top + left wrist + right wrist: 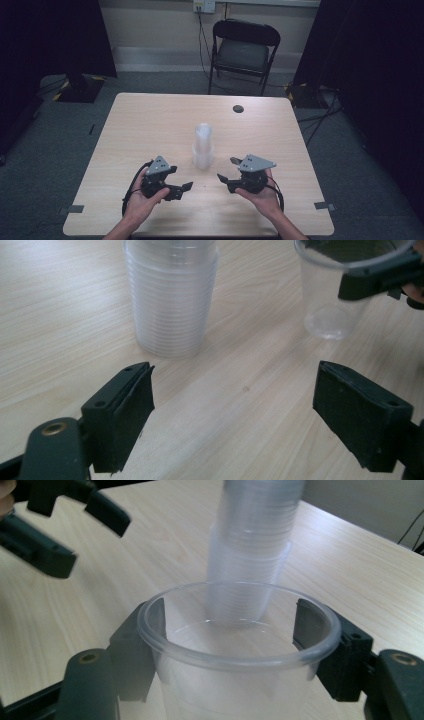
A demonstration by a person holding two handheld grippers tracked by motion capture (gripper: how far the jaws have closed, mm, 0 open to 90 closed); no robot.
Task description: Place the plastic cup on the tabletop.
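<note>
From my seat at the controls, the thing at the centre is a tall stack of nested clear plastic cups (203,146), standing upright on the pale wood-grain table (150,120), a little nearer the person's edge than the middle. In the left gripper view the same stack (171,295) rises just beyond the jaws, its ribbed walls plainly layered.

A single clear plastic cup (235,645) sits upright between the jaws of my right gripper (235,650), the black pads flanking its rim on either side; I read them as clasped on the cup, though I cannot see how firmly the pads press the wall. In the left gripper view that cup (335,290) appears off to the right of the stack, near it but apart from it, its base seeming to meet the table and a black jaw crossing in front of its rim. In the high view the right gripper (227,172) lies just right of the stack, held in the person's right hand (260,197).

My left gripper (232,415) has its jaws spread wide with only bare table between them. In the high view it (186,189) rests low, left of the stack, in the left hand (142,200).

Farther off, a small dark round grommet (238,108) marks the table's far side, and a black folding chair (243,50) stands on the grey floor beyond.
</note>
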